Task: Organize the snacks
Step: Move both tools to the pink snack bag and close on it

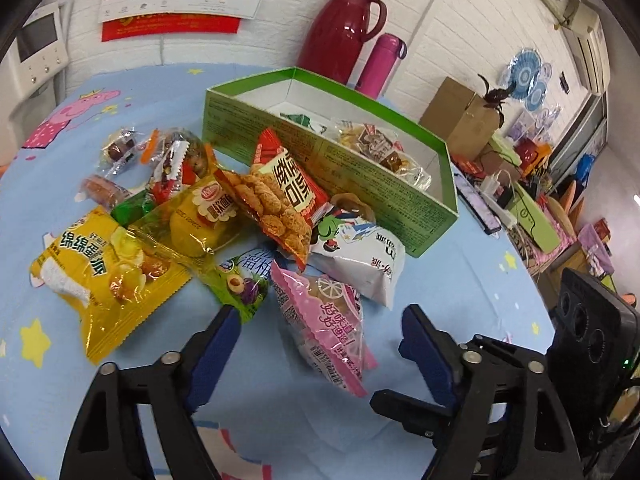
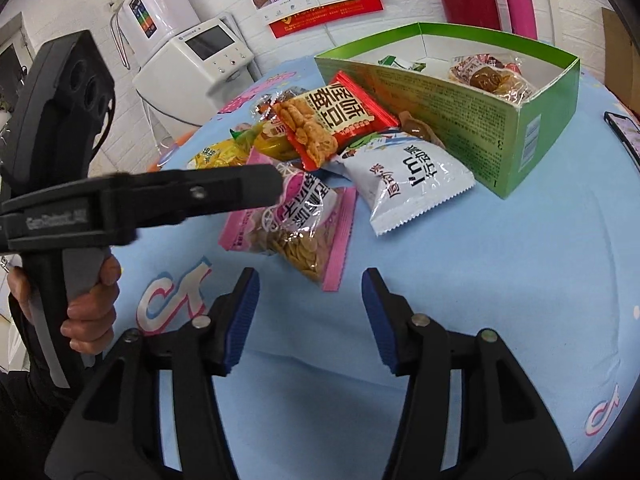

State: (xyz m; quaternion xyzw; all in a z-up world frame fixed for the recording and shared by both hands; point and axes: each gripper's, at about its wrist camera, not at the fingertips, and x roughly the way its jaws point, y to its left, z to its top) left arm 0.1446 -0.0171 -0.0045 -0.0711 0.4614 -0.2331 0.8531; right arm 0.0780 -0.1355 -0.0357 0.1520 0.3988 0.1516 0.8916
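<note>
**A:** What lies on the table, from left to right?

**B:** On the blue tablecloth [image 1: 460, 264], a loose pile of snack packets. Farthest left is a yellow packet [image 1: 100, 276], then an orange-red packet [image 1: 280, 196] propped on the heap, then a pink packet [image 1: 324, 320] and a white packet [image 1: 360, 256] touching it. Behind them, to the right, stands an open green box [image 1: 384, 200] with a few wrapped snacks already inside.

**B:** And the grippers?

**A:** The left gripper [image 1: 316, 340] is spread wide and holds nothing. The pink packet lies between its blue pads [image 1: 218, 344], its near end reaching in between the fingers. The right gripper [image 2: 310, 316] is also spread and empty, hovering over bare cloth; the pink packet [image 2: 296, 220] is just ahead of it, slightly left.

**B:** How should the pick go?

**A:** Probably the pink packet is next. I would lower the left gripper around its puffed middle, close gently so the contents are not crushed, lift clear of the white packet, then carry it right and over the box wall.
</note>
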